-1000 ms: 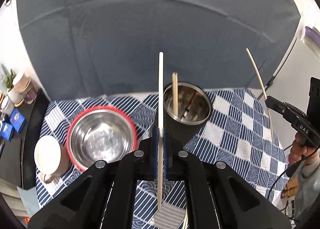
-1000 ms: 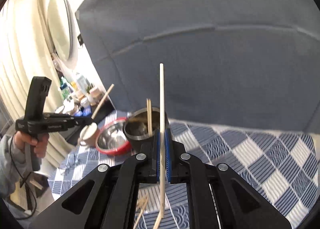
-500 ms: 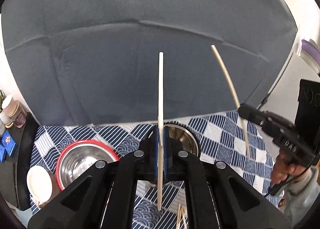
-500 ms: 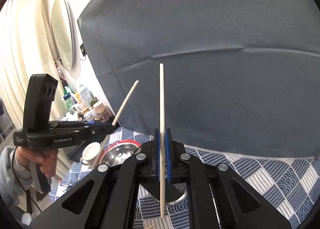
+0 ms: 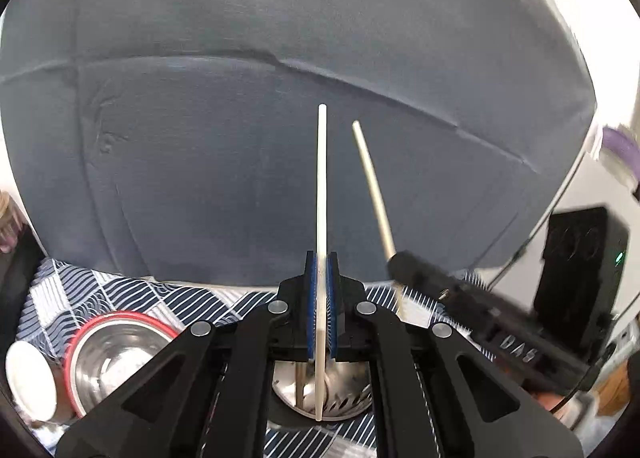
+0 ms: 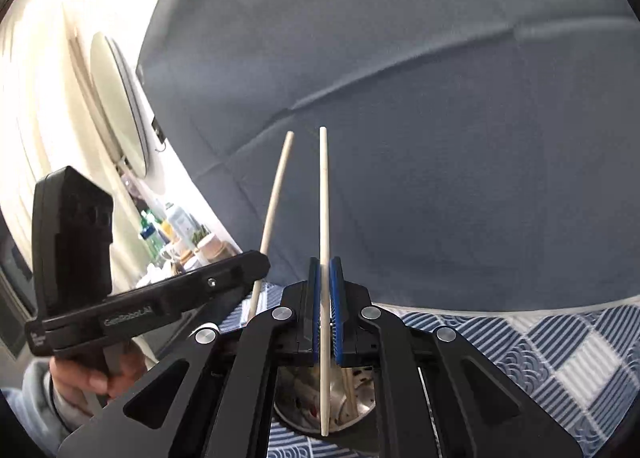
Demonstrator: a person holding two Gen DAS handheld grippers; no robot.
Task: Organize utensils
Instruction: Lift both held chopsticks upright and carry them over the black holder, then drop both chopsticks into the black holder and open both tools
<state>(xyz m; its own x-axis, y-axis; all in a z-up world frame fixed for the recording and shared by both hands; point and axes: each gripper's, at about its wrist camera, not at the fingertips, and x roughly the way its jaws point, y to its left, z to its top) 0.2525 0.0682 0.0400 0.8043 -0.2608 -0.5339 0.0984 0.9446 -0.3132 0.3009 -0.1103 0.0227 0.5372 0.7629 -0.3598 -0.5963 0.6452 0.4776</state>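
left wrist view: the left gripper (image 5: pixel 321 282) is clamped on a chopstick (image 5: pixel 322 194) that stands nearly upright between its blue pads. a second ago the metal holder (image 5: pixel 340 398) sat ahead of the gripper on the checked cloth (image 5: pixel 120 290), in plain sight; now the holder lies under the jaws, and the chopstick's lower tip hangs over its open mouth. so the left hand has come in over the holder. the red-rimmed bowl (image 5: pixel 116 354) and white cup (image 5: pixel 28 374), both to the left of the holder, have slid toward the bottom corner of the picture. the right gripper, blurred, has swung in from the picture's right edge to just beside the holder, its own chopstick leaning toward the left one.

right wrist view: the right gripper (image 6: pixel 325 290) is likewise shut on a chopstick (image 6: pixel 325 258), held upright. a second ago the holder (image 6: pixel 340 410) stood ahead of it; now it sits beneath the jaws, with the tip over the mouth and at least one thin stick already inside. the left gripper (image 6: pixel 262 262) and the hand (image 6: pixel 96 370) that holds it have closed in from the left.

both sticks look lined up over the holder, so the next step is likely to lower and let go; two tips at one mouth could clash.
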